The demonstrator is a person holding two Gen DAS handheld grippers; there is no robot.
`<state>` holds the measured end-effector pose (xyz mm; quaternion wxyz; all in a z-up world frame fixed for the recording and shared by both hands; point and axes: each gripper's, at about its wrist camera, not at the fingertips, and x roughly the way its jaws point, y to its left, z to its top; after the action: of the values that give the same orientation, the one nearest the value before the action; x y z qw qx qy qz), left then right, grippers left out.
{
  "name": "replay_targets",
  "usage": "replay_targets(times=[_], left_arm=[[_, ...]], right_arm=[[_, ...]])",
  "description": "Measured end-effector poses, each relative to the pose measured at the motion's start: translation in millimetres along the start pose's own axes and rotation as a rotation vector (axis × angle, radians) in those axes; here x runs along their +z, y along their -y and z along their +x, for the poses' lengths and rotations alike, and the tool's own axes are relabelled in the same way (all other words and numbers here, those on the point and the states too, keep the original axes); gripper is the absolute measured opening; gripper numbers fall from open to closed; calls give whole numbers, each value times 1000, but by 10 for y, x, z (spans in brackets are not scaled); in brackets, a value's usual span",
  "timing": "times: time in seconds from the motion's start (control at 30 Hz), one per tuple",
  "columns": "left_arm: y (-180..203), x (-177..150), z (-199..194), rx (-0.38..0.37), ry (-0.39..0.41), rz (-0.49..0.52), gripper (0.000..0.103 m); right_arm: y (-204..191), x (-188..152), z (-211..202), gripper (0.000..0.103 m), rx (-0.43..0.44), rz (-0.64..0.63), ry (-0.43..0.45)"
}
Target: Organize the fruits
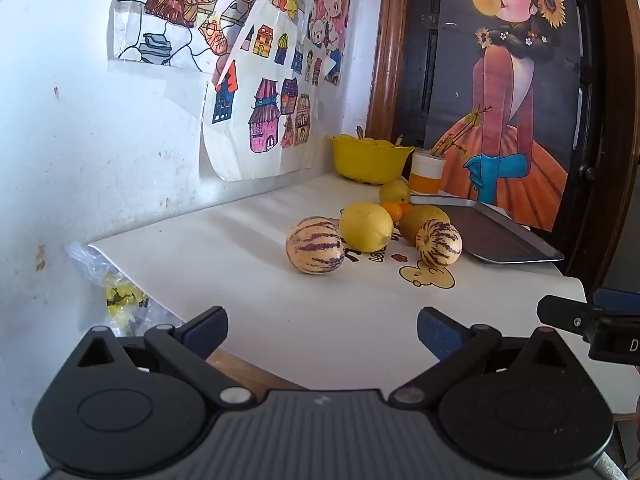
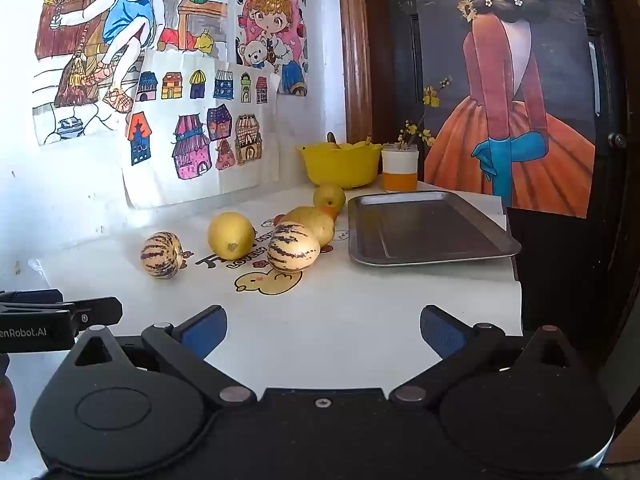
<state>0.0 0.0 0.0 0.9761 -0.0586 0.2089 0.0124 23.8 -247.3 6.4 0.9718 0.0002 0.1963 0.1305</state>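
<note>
Holds the left gripper (image 1: pixel 322 328) and the right gripper (image 2: pixel 323 330) low over the near edge of the white cloth (image 2: pixel 360 304), well short of the metal tray (image 2: pixel 424 228). Keeps both spread to the full, pinching nothing.

Looks like the very start: finds the tray bare and every loose fruit on the cloth to its left. Counts, outward from the tray:
- a striped pepino melon (image 2: pixel 293 246) nearest the tray's front left corner, seemingly touching a dull yellow-green fruit (image 2: pixel 316 222) behind it;
- a small orange citrus (image 2: pixel 330 212) and a round yellow fruit (image 2: pixel 329 197) further back, near the tray's left rim;
- a lemon (image 2: pixel 231 235) further left;
- a second striped pepino (image 2: pixel 161 255) furthest from the tray.

Sees a yellow bowl (image 2: pixel 340 164) and a white-and-orange cup (image 2: pixel 400 170) behind the tray's far left corner, the bowl apparently already holding something yellow.

Probably best to begin with the right gripper on the pepino closest to the tray.
- Come in level with the fruit's middle and bracket it across its narrower width.
- Close slowly, guarding against the smooth round skin squirting out from pads set too high.
- Avoid nudging the yellow-green fruit behind, or risk rolling the whole cluster.
- Lift clear of the rim before crossing, and set down toward the tray's far side to leave room for the rest.
- Keep the left gripper for the lemon and the outlying pepino.
</note>
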Motion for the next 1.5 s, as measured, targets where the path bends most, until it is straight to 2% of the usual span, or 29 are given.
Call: replay_targets(times=[1.5], left_arm=[[1,-4,-10,2,-3,-10,103]], right_arm=[[-11,-8,16,102,-2,-4,-14]])
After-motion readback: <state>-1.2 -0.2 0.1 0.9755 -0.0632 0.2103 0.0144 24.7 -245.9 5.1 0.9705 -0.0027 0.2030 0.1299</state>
